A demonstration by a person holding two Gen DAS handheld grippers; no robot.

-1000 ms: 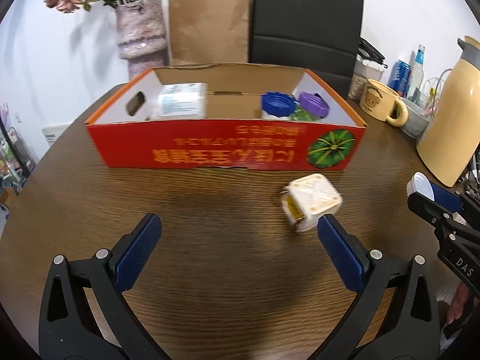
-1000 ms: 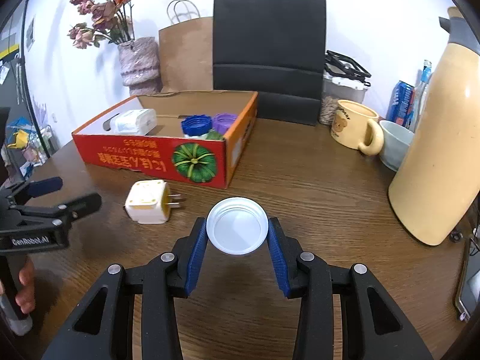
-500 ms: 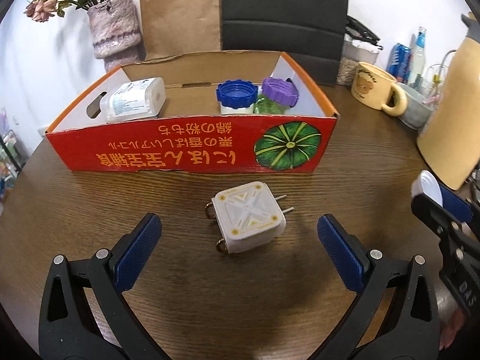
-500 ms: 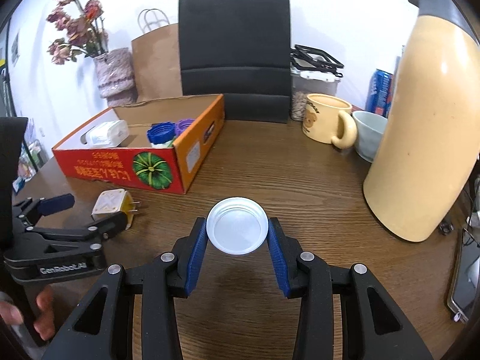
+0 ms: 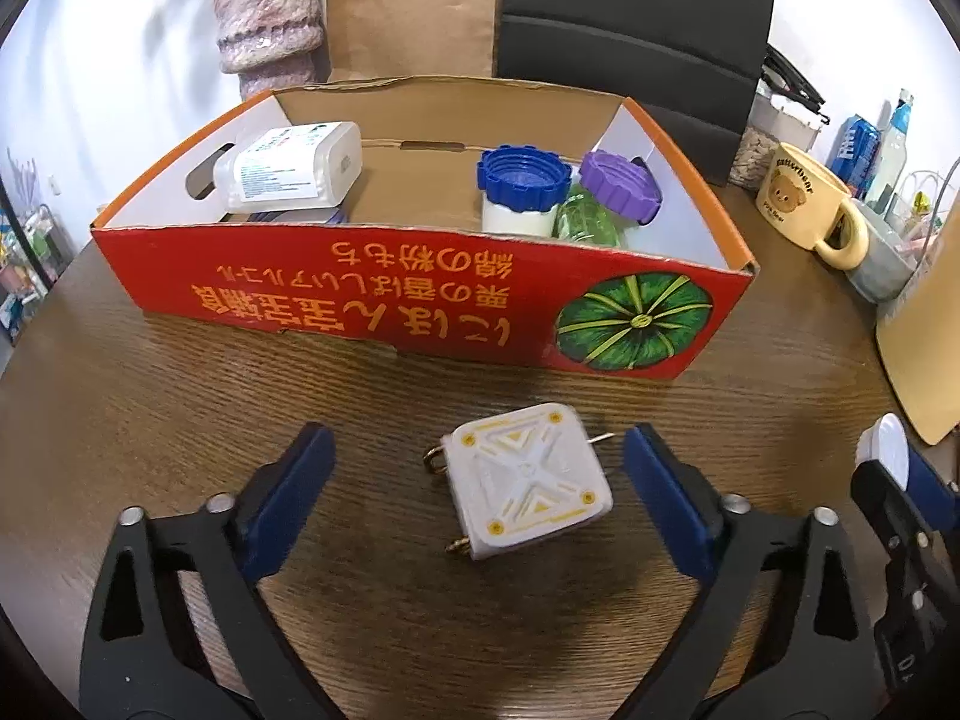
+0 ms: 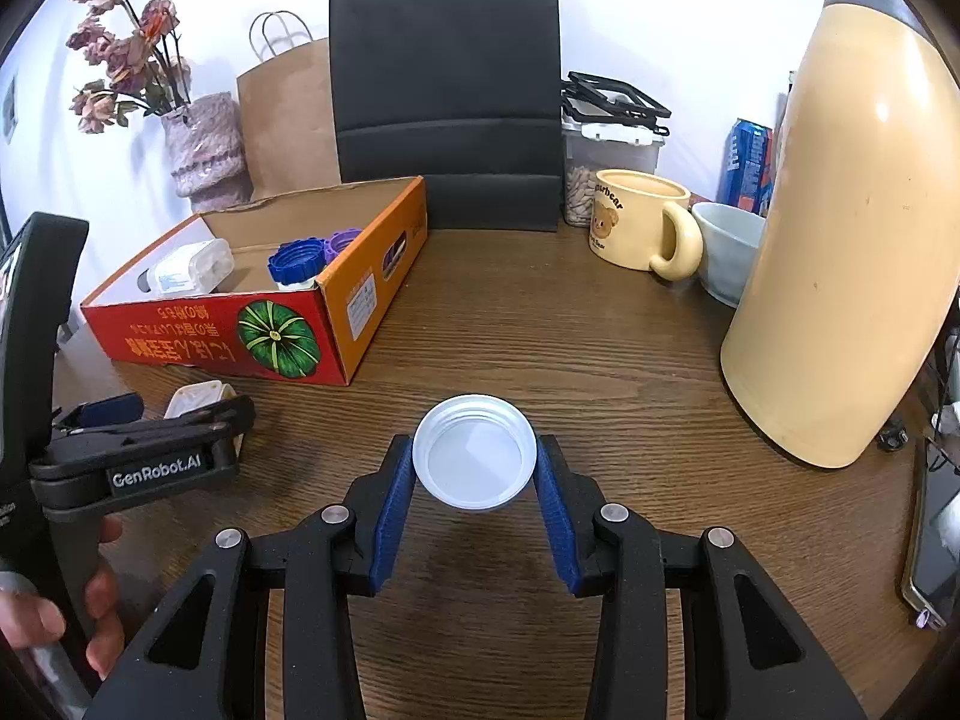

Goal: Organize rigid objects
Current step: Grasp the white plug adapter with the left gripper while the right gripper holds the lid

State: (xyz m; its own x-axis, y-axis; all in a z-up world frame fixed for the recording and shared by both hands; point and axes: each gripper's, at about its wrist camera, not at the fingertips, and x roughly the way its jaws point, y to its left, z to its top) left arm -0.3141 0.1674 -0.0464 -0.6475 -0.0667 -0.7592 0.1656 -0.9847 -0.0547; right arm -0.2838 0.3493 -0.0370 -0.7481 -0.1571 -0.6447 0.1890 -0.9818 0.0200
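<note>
The plug adapter (image 5: 528, 480) is a chunky white cube with yellow line patterns on its top face and brass prongs poking out its sides. It sits on the wood table (image 5: 180, 420) at lower centre, between the left gripper (image 5: 477, 498) pads; the jaws have just been closing but aren't touching it. The right gripper (image 6: 474, 501) pinches a white lid (image 6: 474, 450).

White plug adapter (image 5: 528, 483) — between spread fingers (image 5: 297, 498)

Your left claw (image 6: 174, 420) hides most of the plug adapter (image 6: 195, 397); the thermos (image 6: 852, 228) is cut off at the top edge.
</note>
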